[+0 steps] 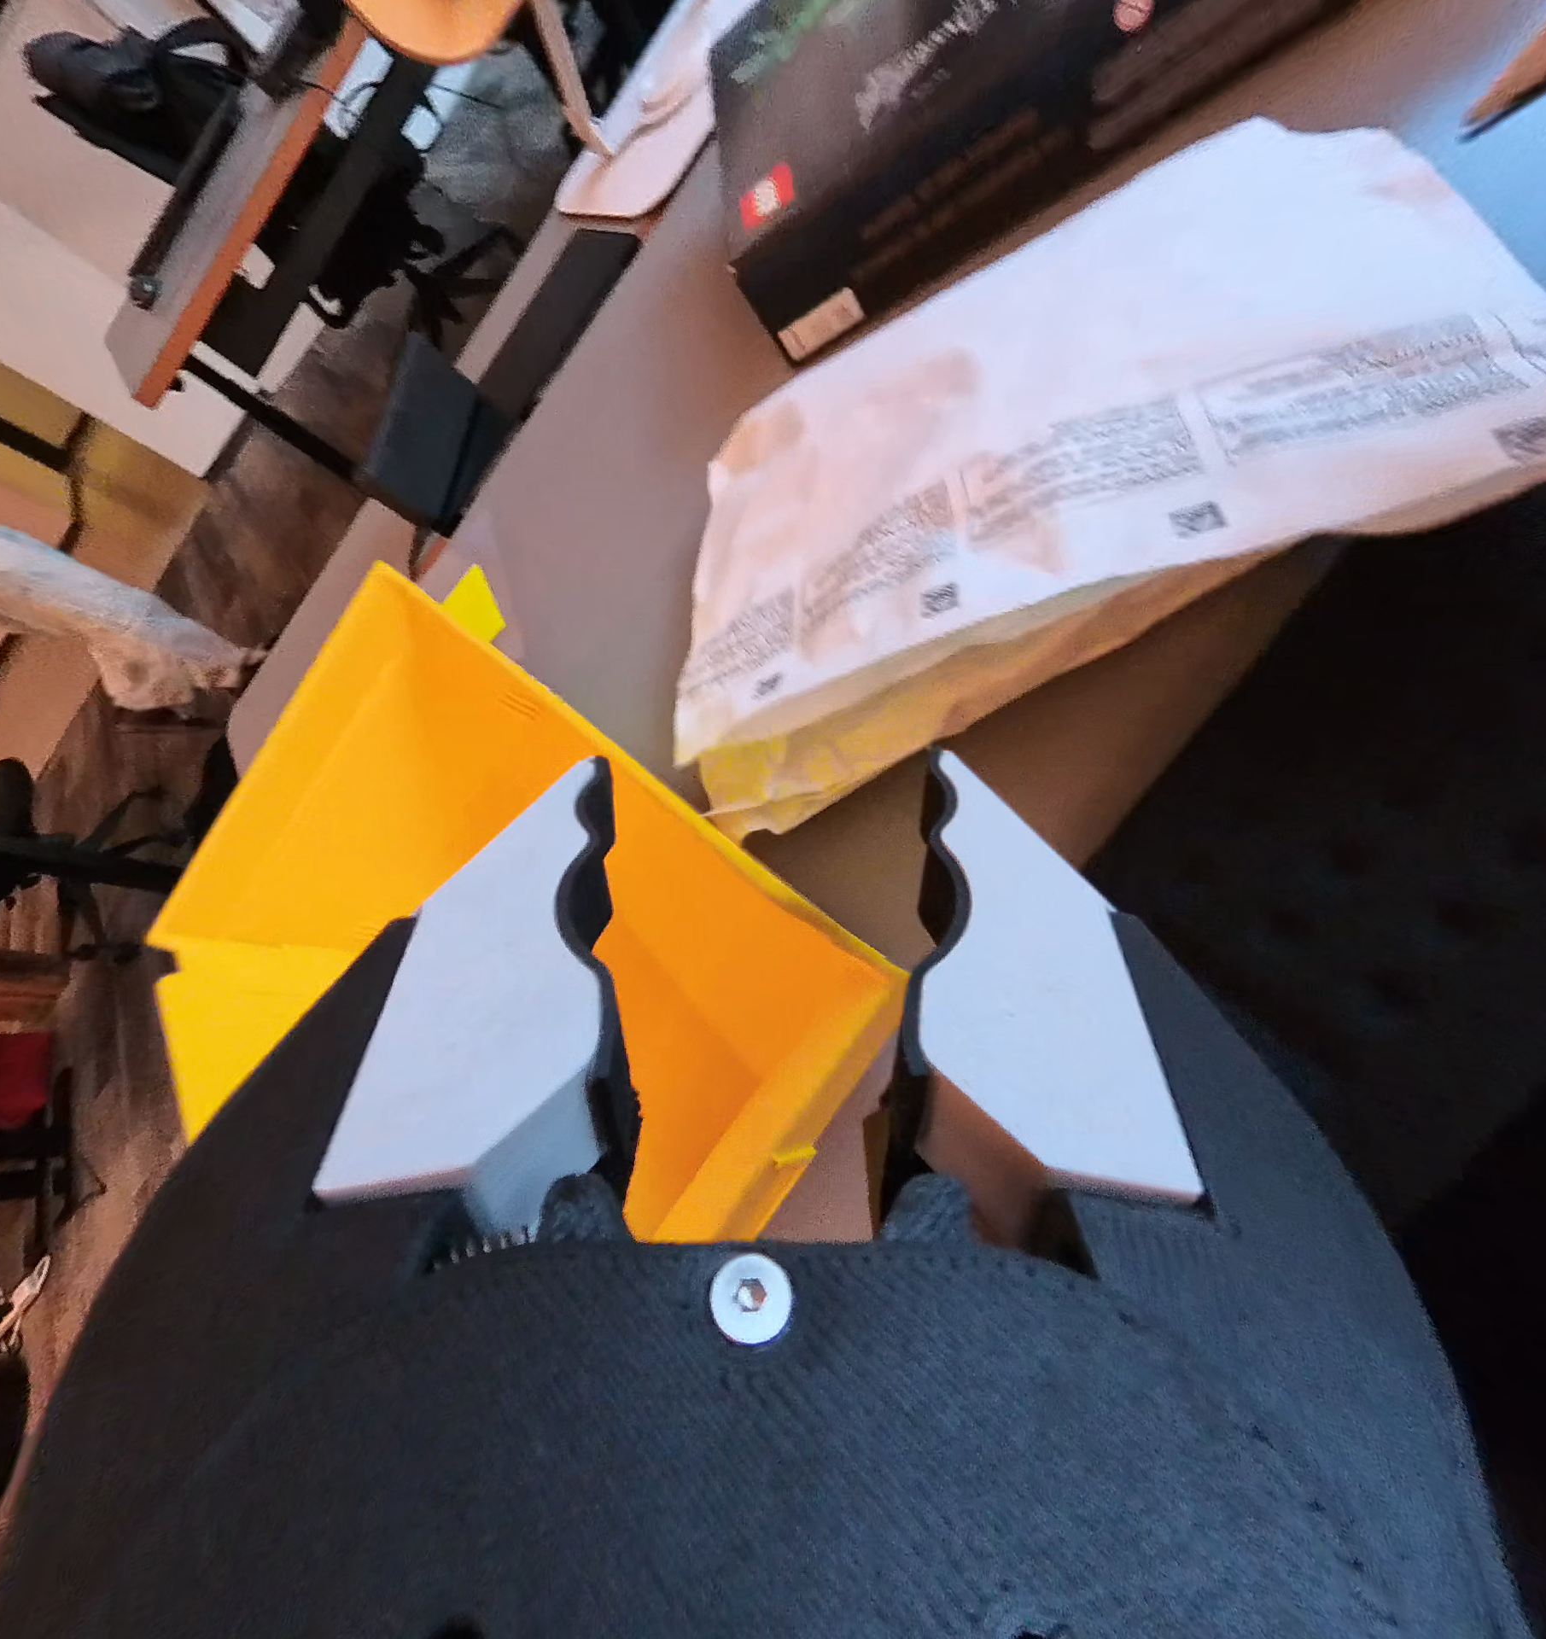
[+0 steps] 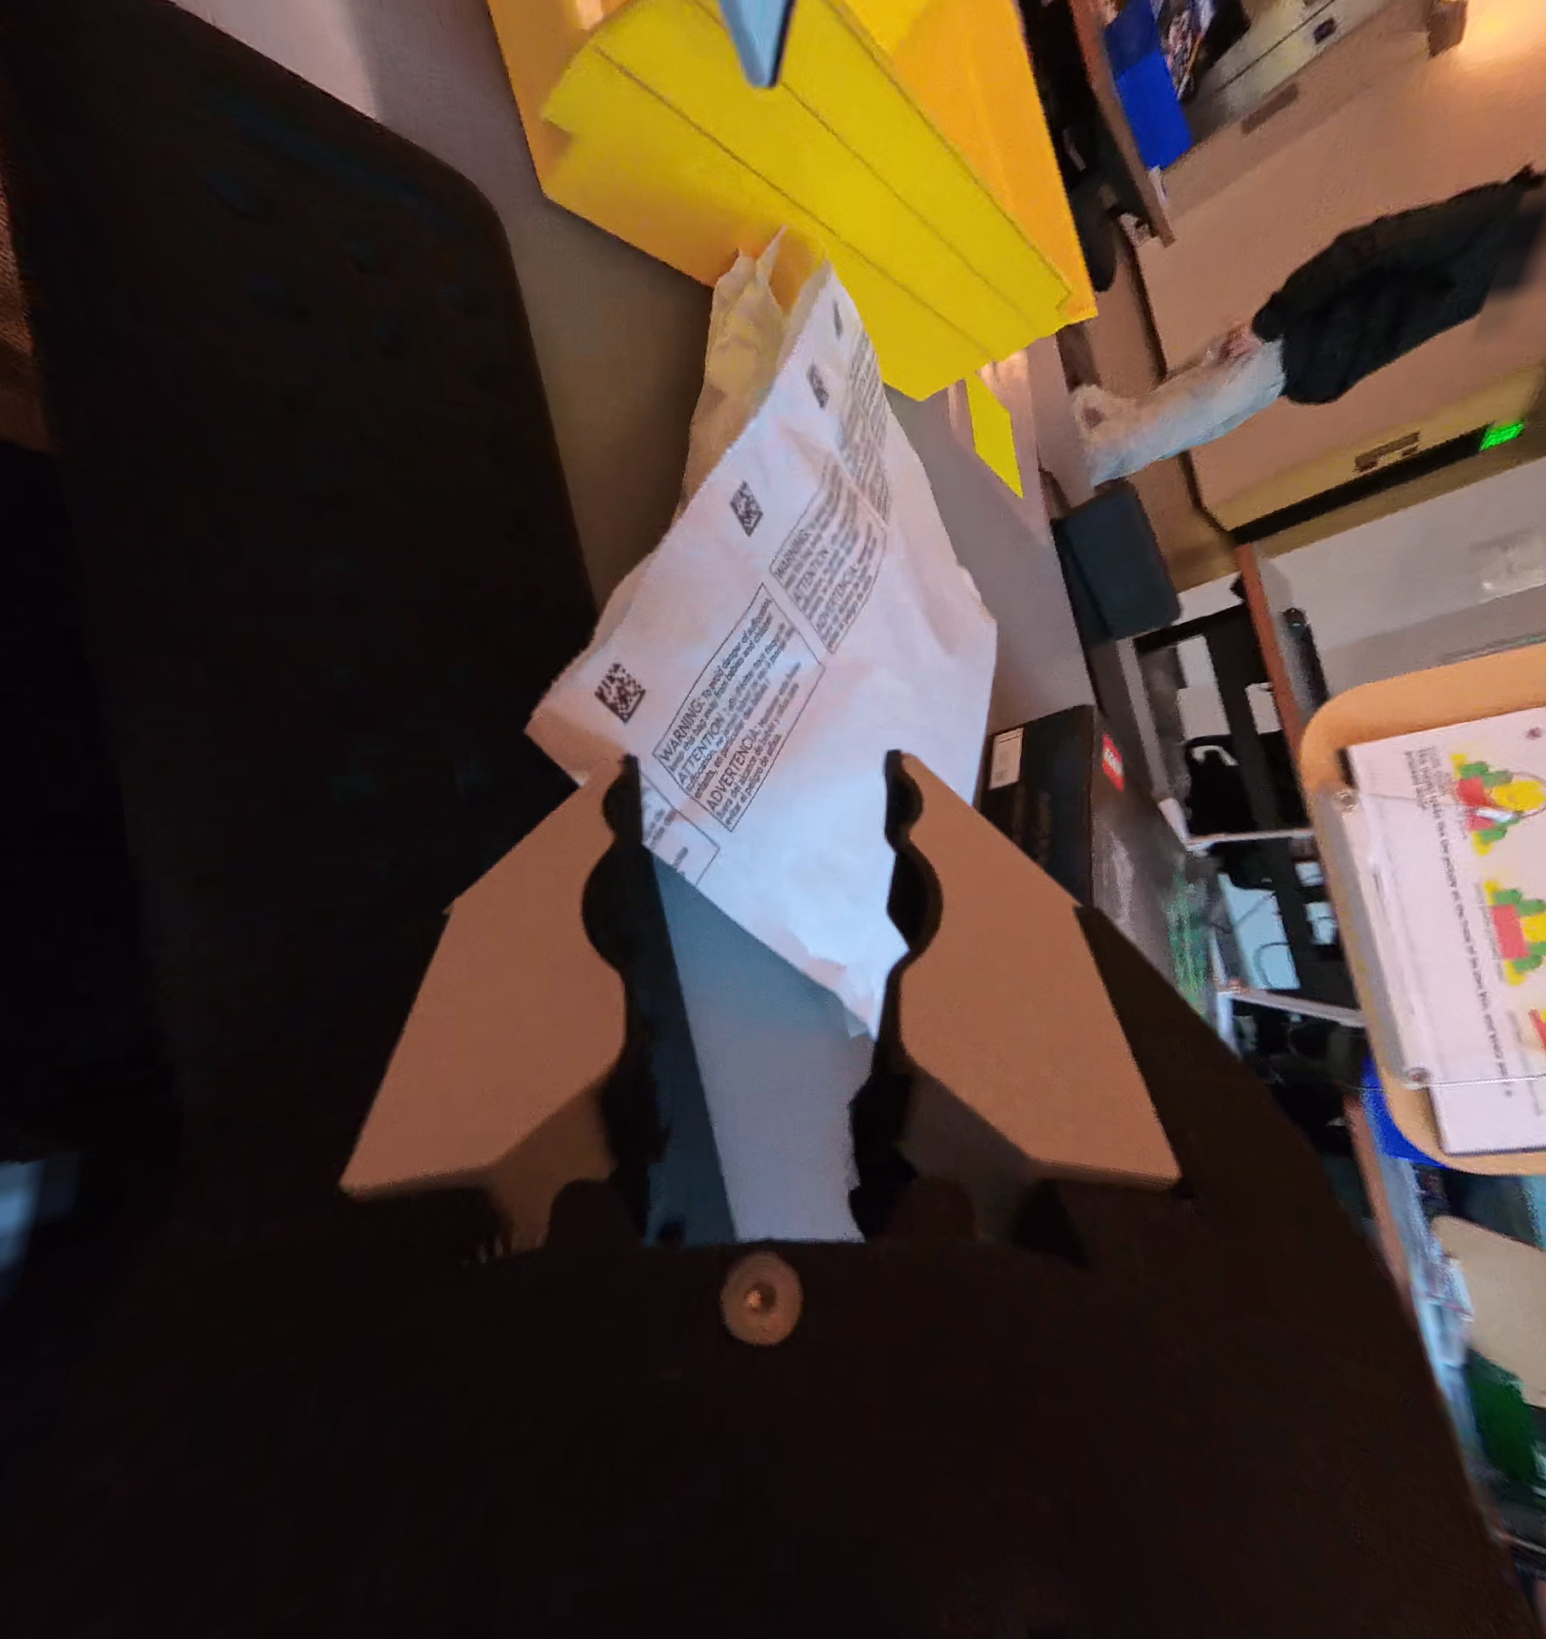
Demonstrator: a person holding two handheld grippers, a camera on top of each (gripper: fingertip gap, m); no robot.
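Note:
My left gripper [image 1: 769, 772] straddles a corner of an open yellow bin [image 1: 379, 798]: its left finger is inside the bin and its right finger is outside, against the corner. The bin stands at the table's edge. My right gripper [image 2: 760, 763] is shut on the bottom end of a white printed paper bag [image 2: 796, 576], which fills the gap between its fingers. The bag [image 1: 1106, 355] is raised off the table, with its open mouth beside the bin and something pale yellow [image 1: 778, 763] showing in it. The bin [image 2: 796, 177] and a left fingertip [image 2: 756, 35] show at the top of the right wrist view.
A black printed box [image 1: 929, 177] lies on the grey table [image 1: 592, 488] beyond the bag. A dark mat [image 2: 263, 532] covers the table's near side. A small yellow piece [image 1: 476, 599] lies behind the bin. Another table with picture sheets [image 2: 1479, 931] and office furniture stand farther off.

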